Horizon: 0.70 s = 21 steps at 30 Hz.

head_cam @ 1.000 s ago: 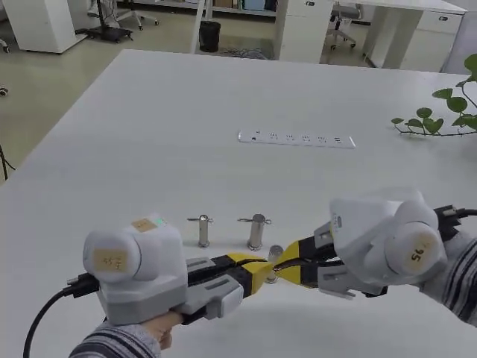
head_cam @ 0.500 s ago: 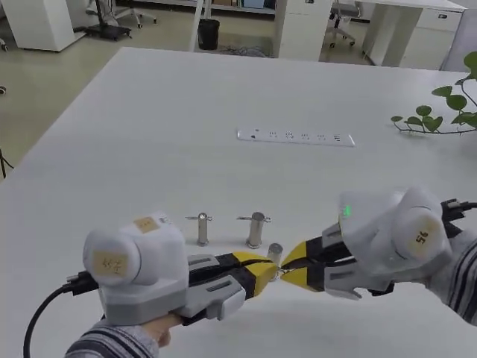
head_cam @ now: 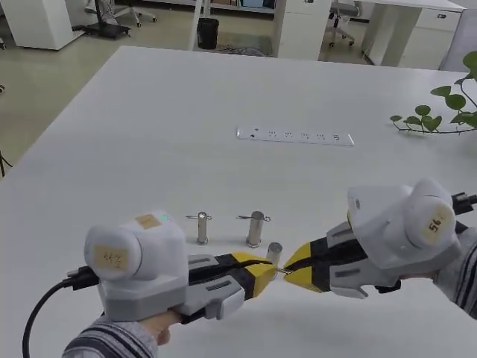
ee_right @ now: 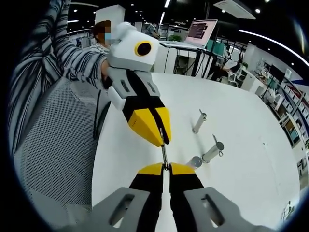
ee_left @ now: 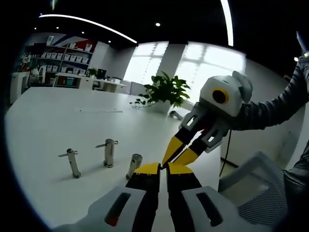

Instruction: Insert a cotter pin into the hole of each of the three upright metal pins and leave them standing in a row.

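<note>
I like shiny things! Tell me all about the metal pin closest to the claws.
The nearest metal pin is a short, shiny silver cylinder with a flat top. It stands upright on the white table, at the right end of a row of three. No wire crosses it, unlike its two neighbours. Only the table seems to touch it.

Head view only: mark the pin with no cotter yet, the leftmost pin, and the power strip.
Bare pin (head_cam: 274,250), head view, on its upper end, just above the claw tips.
Leftmost pin (head_cam: 202,230), head view, mid-shaft, below its cotter.
Power strip (head_cam: 294,136), head view, middle of its top face.
</note>
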Motion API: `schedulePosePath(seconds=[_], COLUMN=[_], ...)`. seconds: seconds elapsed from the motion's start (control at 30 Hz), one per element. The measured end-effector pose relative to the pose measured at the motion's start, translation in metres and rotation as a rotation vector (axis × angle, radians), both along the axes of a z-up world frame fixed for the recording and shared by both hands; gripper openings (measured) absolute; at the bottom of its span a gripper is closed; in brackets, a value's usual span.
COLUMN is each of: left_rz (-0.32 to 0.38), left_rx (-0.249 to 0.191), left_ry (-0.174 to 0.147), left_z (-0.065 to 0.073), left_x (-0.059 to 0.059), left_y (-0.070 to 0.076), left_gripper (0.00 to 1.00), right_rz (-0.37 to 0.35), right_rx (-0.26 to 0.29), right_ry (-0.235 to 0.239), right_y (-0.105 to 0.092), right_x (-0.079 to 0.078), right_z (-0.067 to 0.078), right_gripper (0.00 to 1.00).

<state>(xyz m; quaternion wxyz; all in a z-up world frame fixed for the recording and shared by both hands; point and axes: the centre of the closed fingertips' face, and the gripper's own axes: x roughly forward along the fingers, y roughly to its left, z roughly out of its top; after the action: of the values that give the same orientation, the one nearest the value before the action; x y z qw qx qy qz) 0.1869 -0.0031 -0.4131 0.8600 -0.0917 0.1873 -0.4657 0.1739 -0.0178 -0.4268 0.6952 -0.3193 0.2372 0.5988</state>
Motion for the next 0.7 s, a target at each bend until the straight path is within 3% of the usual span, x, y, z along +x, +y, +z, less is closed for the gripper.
schedulePosePath(seconds=[0.17,0.43,0.53,0.63,0.7], left_rz=[0.001,0.026,0.039,0.044,0.049], left_rx=[0.01,0.062,0.052,0.109,0.119], left_ry=[-0.006,-0.054,-0.054,-0.072,-0.077], left_z=[0.0,-0.003,-0.003,-0.009,-0.01], left_x=[0.0,0.005,0.006,0.008,0.009], left_y=[0.0,0.002,0.002,0.004,0.004], left_gripper=[0.03,0.2,0.22,0.26,0.28], right_rz=[0.023,0.021,0.009,0.002,0.001], right_rx=[-0.02,-0.05,-0.051,-0.056,-0.054], right_ry=[-0.027,-0.062,-0.07,-0.081,-0.082], right_y=[0.001,-0.004,-0.007,-0.01,-0.011], right_x=[-0.002,0.006,0.01,0.014,0.015], right_z=[0.0,-0.002,-0.003,-0.005,-0.005], right_gripper=[0.0,0.0,0.0,0.0,0.0])
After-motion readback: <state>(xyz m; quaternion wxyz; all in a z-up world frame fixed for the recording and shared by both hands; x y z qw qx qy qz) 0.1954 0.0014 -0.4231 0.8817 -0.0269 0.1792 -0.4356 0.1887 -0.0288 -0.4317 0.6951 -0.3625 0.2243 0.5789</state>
